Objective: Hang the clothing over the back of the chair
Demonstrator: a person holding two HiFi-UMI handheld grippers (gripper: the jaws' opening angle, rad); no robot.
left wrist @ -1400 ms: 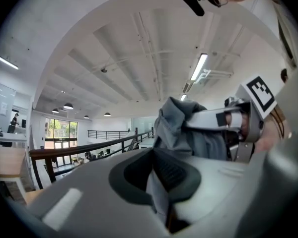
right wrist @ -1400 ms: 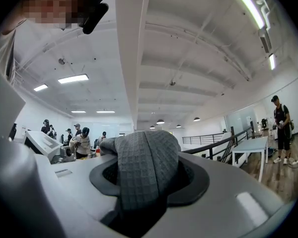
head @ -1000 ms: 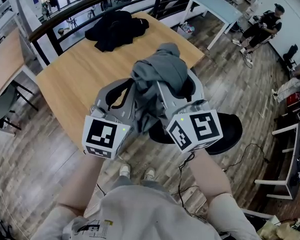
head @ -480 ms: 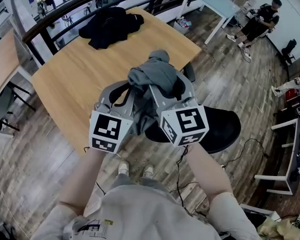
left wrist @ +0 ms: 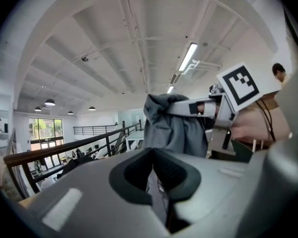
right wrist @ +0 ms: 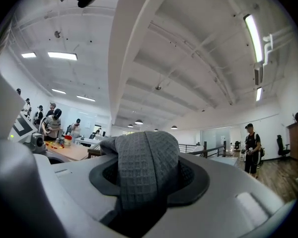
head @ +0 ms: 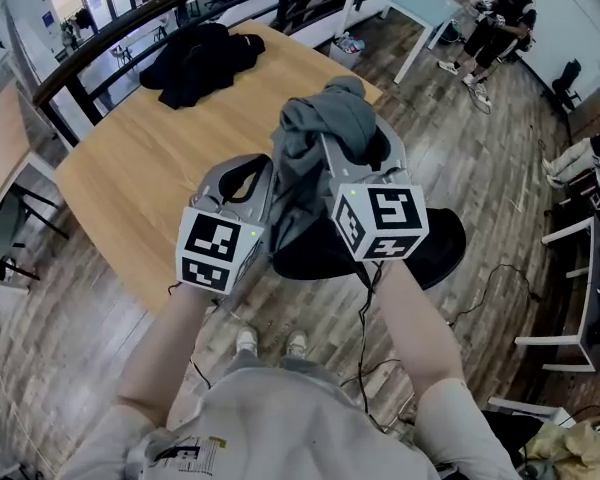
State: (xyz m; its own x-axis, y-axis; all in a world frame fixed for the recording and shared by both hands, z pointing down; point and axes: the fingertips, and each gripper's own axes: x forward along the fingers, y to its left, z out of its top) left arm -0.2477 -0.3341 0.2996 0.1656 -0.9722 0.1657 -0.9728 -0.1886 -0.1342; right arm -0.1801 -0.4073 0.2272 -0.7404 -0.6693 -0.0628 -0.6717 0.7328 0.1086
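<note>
I am carrying the crumpled grey waffle-knit garment [head: 320,128] along. Both grippers have been shifting together over the last second, and their grips look unchanged, so I judge the draping is still to come. The right gripper [head: 352,148] is clamping a thick, soft fold, while the left gripper [head: 265,173] seems to be nipping a thin edge. The cloth is hanging limp over the black padded chair [head: 435,253], right of the pale wooden table [head: 130,168].

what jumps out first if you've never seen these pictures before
A grey garment sits bunched up in the middle of the head view, clamped in the right gripper, with the left gripper close beside it. Under it is a black chair. Beyond is a wooden table with a heap of black clothing at its far end.
</note>
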